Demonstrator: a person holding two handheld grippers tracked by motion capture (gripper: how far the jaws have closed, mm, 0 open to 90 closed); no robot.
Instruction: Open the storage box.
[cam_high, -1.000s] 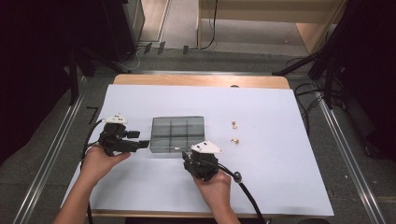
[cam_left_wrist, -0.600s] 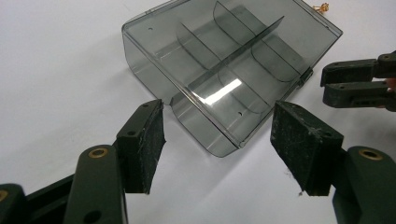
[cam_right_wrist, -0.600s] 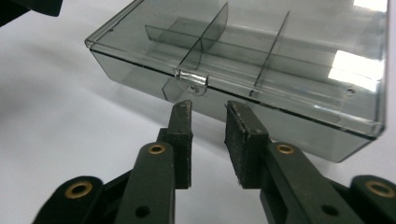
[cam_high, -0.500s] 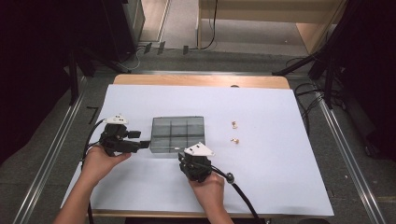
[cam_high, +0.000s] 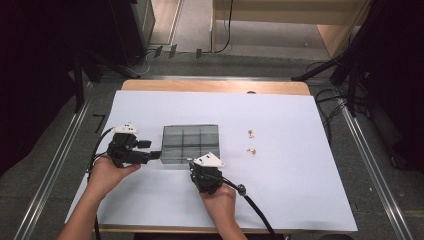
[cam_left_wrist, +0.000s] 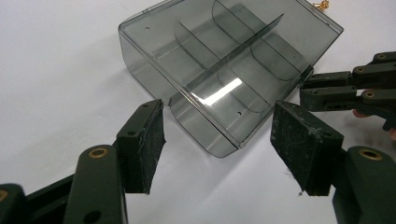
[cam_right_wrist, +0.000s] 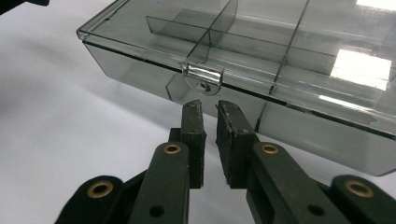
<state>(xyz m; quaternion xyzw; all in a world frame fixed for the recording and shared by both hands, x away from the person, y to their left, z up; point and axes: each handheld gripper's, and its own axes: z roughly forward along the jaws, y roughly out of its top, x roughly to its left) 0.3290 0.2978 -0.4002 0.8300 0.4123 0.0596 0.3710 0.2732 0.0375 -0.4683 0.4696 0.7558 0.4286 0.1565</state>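
High view, item 1: smoked clear compartment box (cam_high: 190, 144), lid shut, lying flat on white sheet (cam_high: 280, 190), between the two grippers. Internal dividers visible thru lid.

Item 2: left gripper (cam_high: 152, 154), held level, tips at box's left side. Left gripper view: jaws stand apart, box corner (cam_left_wrist: 224, 140) just ahead of the pads (cam_left_wrist: 152, 140), not betw. them; no contact seen. Nothing gripped.

Item 3: right gripper (cam_high: 202, 167), at box's near edge. Right gripper view: jaws have just been closing, now nearly together w/ a thin slit left, nothing betw. them. Tips (cam_right_wrist: 208, 114) sit directly below the box's small clear latch tab (cam_right_wrist: 202, 77), v. close; touching or not, cannot tell.

Item 4: two small brass-coloured parts (cam_high: 251, 133) and (cam_high: 252, 150), on sheet, beyond & to the right of right fingertips, well apart from box. One brass bit (cam_left_wrist: 321, 4) also shows past box's far corner in left gripper view.

Obstructions: none betw. either set of tips and box. Right gripper's linkage (cam_left_wrist: 355, 86) shows at box's far end in left gripper view.

Surface: white sheet over wooden table (cam_high: 215, 86), wood strip showing at far edge. Cable (cam_high: 250, 200) trails from right gripper back to near edge.

Room: grey floor (cam_high: 40, 145), metal rails (cam_high: 365, 150) both sides of table, dark stands & cables on floor beyond, pale wood unit (cam_high: 280, 20) at back.
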